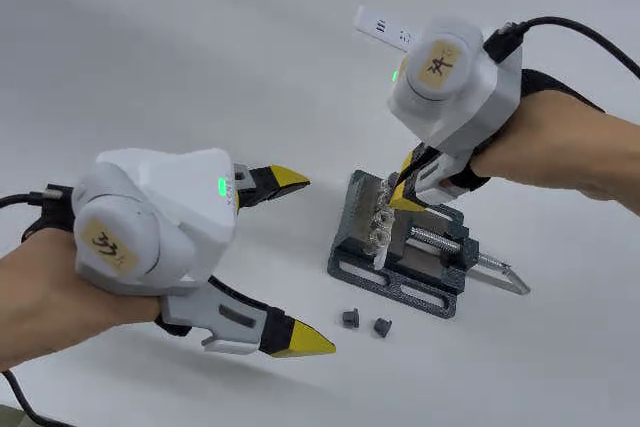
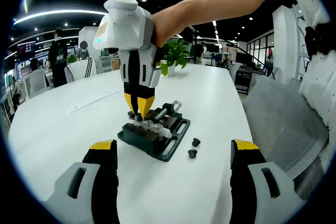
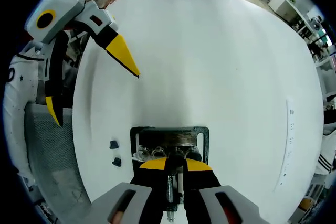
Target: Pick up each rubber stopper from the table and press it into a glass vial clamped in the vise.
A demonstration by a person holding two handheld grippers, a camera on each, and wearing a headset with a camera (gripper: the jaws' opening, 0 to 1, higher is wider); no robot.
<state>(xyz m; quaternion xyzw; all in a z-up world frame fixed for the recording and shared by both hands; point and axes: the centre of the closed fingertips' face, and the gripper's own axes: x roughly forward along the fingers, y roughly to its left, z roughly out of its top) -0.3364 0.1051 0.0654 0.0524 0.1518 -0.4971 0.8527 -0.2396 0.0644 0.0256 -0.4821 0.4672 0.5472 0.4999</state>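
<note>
My left tongs (image 1: 298, 259) hang wide open above the bench (image 1: 200, 67), holding nothing. Their two yellow tips are spread well apart and point toward the vise (image 1: 440, 282).

My right tongs (image 1: 402, 197) point steeply down over the vise. Their tips are drawn narrow and pinched on a small dark stopper (image 2: 132, 114). They sit right at the top of the vials (image 1: 380, 229), at the end of the row farthest from me. I cannot tell whether the stopper already touches a vial's mouth, since my own tips hide that spot.

The vials are clear glass and stand upright in a short row between the vise's two blocks. The vise is dark grey and sits flat on the bench. Its screw (image 1: 440, 240) sticks out on the side toward my right hand.

Two loose stoppers (image 1: 350, 318) lie on the bench just beside the vise's base, on the side nearer me. They are close together but not touching, between the vise and my lower left tip.

A white strip (image 1: 383, 27) lies flat on the bench well beyond the vise, partly behind my right tongs.
</note>
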